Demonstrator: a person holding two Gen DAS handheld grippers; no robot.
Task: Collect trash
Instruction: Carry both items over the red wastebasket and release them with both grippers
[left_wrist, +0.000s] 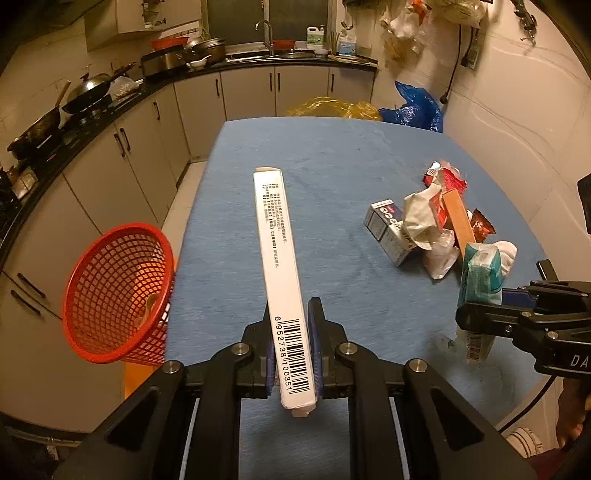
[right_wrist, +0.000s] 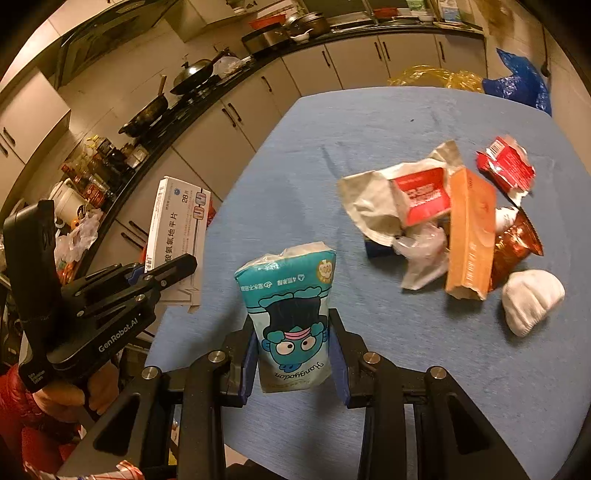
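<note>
Boxed left claw (left_wrist: 292, 354) near table edge (left_wrist: 192, 236), beside basket (left_wrist: 118, 291).

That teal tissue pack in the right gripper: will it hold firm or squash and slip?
The tissue pack looks soft: its top bulges above the right gripper, so it probably squashes. Its glossy film may slip. It appears light, likely no strain.

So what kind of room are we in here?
A home kitchen, most likely: a steel sink with tall faucet at the back, dark woks on the black countertop stove, and grey cabinets with black handles beside the blue-covered table.
</note>
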